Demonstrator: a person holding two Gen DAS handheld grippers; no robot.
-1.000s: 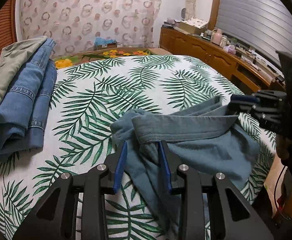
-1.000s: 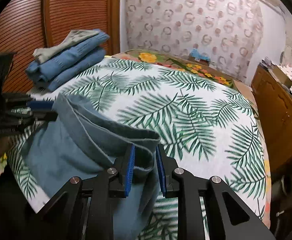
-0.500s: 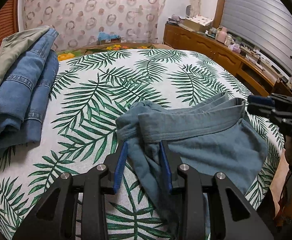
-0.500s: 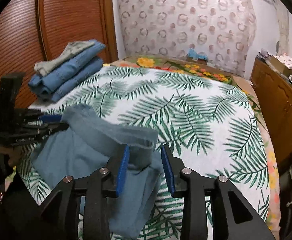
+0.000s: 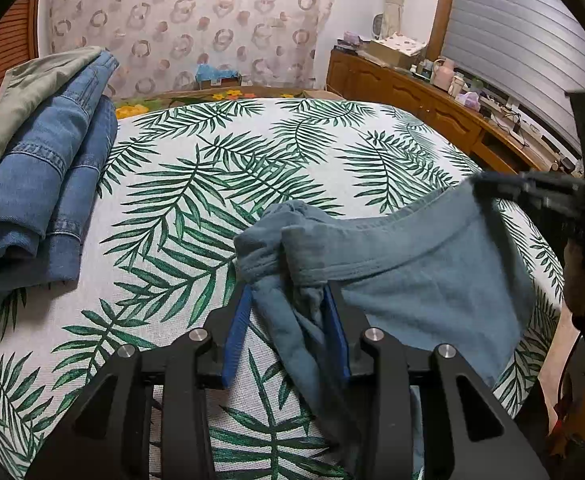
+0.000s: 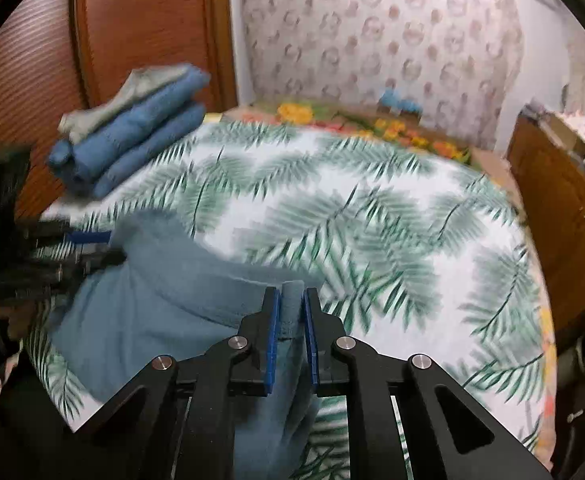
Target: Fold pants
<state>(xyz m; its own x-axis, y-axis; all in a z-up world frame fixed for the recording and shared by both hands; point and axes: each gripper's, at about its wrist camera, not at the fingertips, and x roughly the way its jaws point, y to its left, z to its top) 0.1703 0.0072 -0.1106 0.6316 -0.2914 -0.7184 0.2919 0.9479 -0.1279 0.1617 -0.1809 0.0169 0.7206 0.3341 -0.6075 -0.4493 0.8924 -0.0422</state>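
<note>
Grey-blue pants (image 5: 432, 280) lie at the near edge of the bed, waistband stretched between my two grippers. The left gripper (image 5: 287, 288) has the bunched left end of the waistband between its blue pads, and its jaws are opening slightly. More cloth hangs down between its fingers. In the right wrist view the right gripper (image 6: 291, 294) is closing, pads pressed on a fold of the pants (image 6: 164, 300) at the waistband's right end. The right gripper (image 5: 488, 184) also shows at the right of the left view. The left gripper (image 6: 104, 246) shows at the left of the right view.
The bed has a white cover with green palm leaves (image 5: 212, 160). A stack of folded jeans with a khaki garment on top (image 5: 40, 168) sits at its far left corner. A wooden cabinet (image 5: 412, 92) with clutter runs along the right, a wooden wardrobe door (image 6: 132, 40) along the left.
The right gripper opened, let go of the waistband, then closed again on a fold at its end. The left gripper kept its bunch of cloth.
</note>
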